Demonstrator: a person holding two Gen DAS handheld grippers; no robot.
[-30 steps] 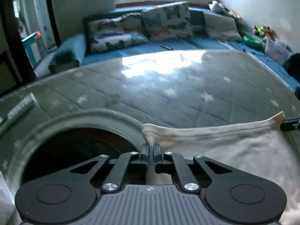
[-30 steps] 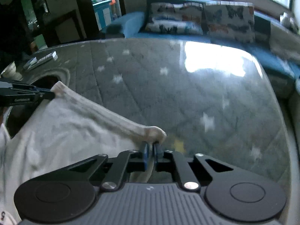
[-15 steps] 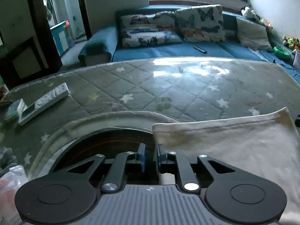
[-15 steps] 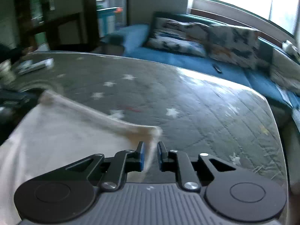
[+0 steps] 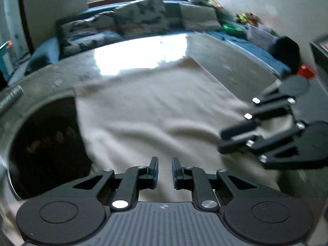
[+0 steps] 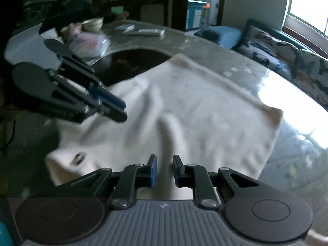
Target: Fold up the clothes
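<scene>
Left wrist view: the left gripper (image 5: 163,173) fills the bottom of the frame, its jaws spread with a clear gap and nothing between them. Just past the tips lies the cloth (image 5: 147,110), a cream garment spread across the middle of the frame on the grey quilted table (image 5: 235,69). Its left edge runs along a dark round opening (image 5: 45,143) in the table at the left of the frame, partly overlapping it. The right gripper (image 5: 220,141) reaches in from the right edge, above the cloth's right side; its fingers look slightly apart, and blur hides whether they touch the fabric. A sofa (image 5: 131,24) with patterned cushions sits at the top of the frame.

Right wrist view: the right gripper (image 6: 164,172) sits at the bottom centre, jaws likewise spread and empty, with the cloth (image 6: 194,110) beyond them, wrinkled and stretching toward the upper centre. The left gripper (image 6: 121,112) enters from the left, over the cloth's left part, blue pads showing a small gap. The opening (image 6: 131,61) appears at the upper centre-left, under the cloth's far corner. A remote (image 6: 146,32) and bowls (image 6: 92,23) lie at the upper left, where a person (image 6: 63,0) sits.
</scene>
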